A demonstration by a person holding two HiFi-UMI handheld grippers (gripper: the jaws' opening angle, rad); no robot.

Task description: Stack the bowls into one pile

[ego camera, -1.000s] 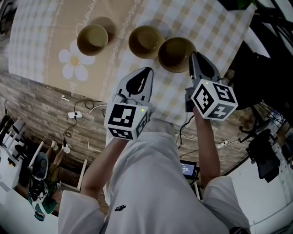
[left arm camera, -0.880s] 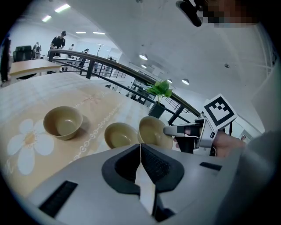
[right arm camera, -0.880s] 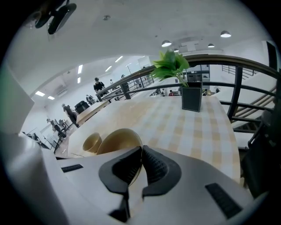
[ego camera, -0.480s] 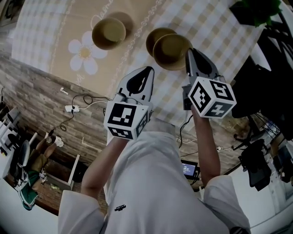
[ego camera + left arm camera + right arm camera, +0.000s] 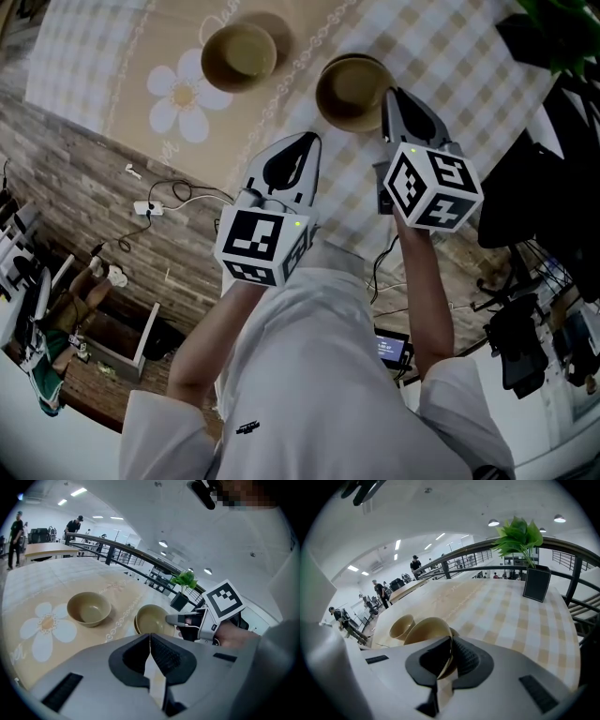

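Observation:
Three tan bowls are on a checked tablecloth (image 5: pixel 441 56). My right gripper (image 5: pixel 394 96) (image 5: pixel 449 641) is shut on the near rim of one bowl (image 5: pixel 352 89) (image 5: pixel 424 632), which is tilted and sits over a second bowl, of which only a sliver of rim (image 5: pixel 136 622) shows. The third bowl (image 5: pixel 239 53) (image 5: pixel 89 607) (image 5: pixel 401 626) stands alone to the left, beside a white flower print (image 5: pixel 183 94). My left gripper (image 5: pixel 302 148) (image 5: pixel 150 640) is shut with nothing in it, held near the table's front edge, below and left of the stacked pair (image 5: pixel 152 619).
A potted green plant (image 5: pixel 534 581) stands at the table's far right corner. The table's front edge (image 5: pixel 187 178) runs diagonally, with floor and cables (image 5: pixel 150 208) beyond it. A railing (image 5: pixel 497 559) and distant people are behind the table.
My right gripper has carried its bowl leftward until it covers the middle bowl, which showed separately before. The left gripper has kept its place.

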